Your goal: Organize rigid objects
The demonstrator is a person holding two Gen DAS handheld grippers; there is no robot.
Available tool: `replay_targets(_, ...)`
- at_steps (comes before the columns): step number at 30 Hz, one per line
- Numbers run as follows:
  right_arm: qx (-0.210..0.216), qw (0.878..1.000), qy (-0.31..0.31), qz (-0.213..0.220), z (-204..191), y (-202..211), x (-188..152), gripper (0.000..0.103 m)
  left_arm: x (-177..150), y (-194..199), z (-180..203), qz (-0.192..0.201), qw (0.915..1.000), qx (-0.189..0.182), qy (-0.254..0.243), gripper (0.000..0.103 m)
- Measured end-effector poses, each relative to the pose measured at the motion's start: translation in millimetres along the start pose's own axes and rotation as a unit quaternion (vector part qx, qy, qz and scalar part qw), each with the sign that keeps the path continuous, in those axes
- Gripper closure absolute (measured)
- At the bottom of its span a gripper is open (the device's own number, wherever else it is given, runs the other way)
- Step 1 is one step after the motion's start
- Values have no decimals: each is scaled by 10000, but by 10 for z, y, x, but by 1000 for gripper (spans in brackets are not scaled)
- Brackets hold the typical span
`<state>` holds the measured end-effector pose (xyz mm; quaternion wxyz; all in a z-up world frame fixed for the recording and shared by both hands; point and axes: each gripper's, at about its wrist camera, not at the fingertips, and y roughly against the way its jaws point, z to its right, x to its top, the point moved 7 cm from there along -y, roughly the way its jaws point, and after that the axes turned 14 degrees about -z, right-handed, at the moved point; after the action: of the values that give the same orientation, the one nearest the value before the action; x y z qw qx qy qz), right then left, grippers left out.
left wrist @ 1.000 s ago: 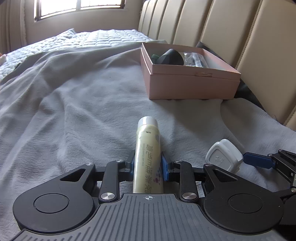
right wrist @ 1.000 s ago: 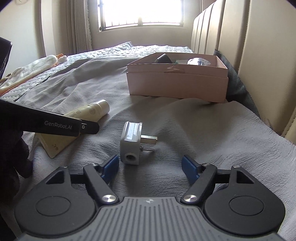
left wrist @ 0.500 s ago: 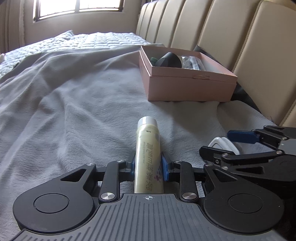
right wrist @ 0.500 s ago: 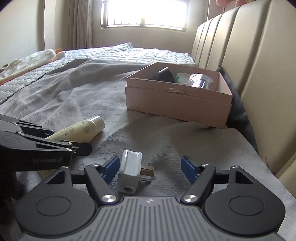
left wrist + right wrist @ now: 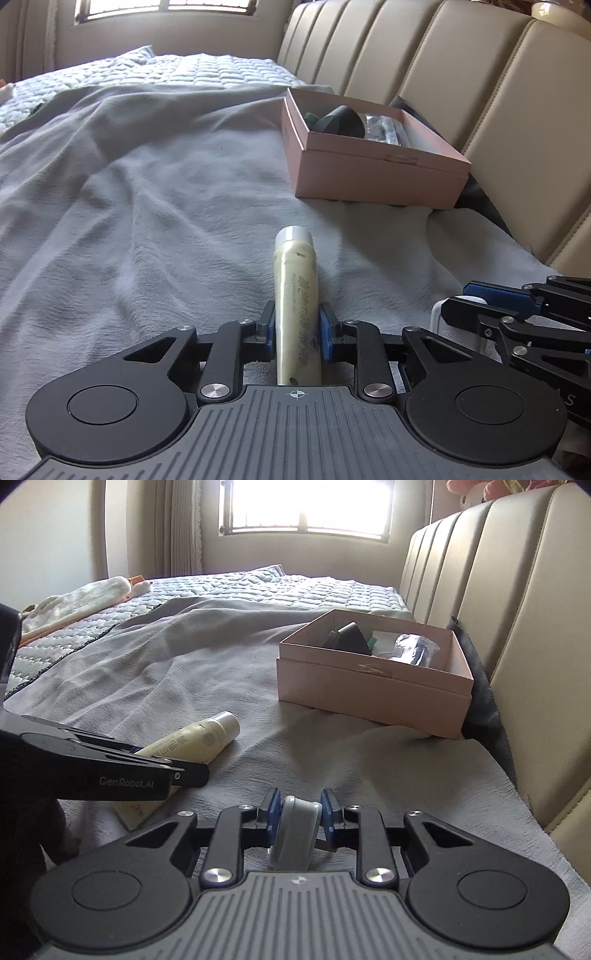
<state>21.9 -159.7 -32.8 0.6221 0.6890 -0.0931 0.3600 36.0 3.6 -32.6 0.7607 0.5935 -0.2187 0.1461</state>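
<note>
Left gripper [image 5: 297,325] clamped on cream tube [image 5: 296,295]; right gripper [image 5: 299,812] just closed, pinching white plug adapter [image 5: 293,830]; pink box [image 5: 373,686] beyond on grey blanket [image 5: 184,686]

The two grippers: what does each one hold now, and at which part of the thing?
The left gripper clamps the cream tube across its lower body. The right gripper, whose jaws have just been closing, pinches the white plug adapter by its flat sides.

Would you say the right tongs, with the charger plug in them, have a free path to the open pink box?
Probably yes. The right tongs, just closed on the white charger plug, face the pink box across bare grey blanket; the cream tube lies off to the left.
</note>
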Motion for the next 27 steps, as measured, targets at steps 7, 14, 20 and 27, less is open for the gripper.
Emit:
replay_targets(7,34,9998,-197,53,108,140,-100,81,-38,99,46,28,9999,-87,-54,80)
replay_targets(14,81,9996,-237,118,178,266,-198,92,143,377,350,350,9978,-280,-479,86)
replay_targets(20,137,9993,-296,180,198,230,-251,92,593,575,653,735,9940,-472,-666,93)
replay_targets(27,139,9992,-227,293,210,220,-291,92,454,356,562,473,9966,-228,-641,93)
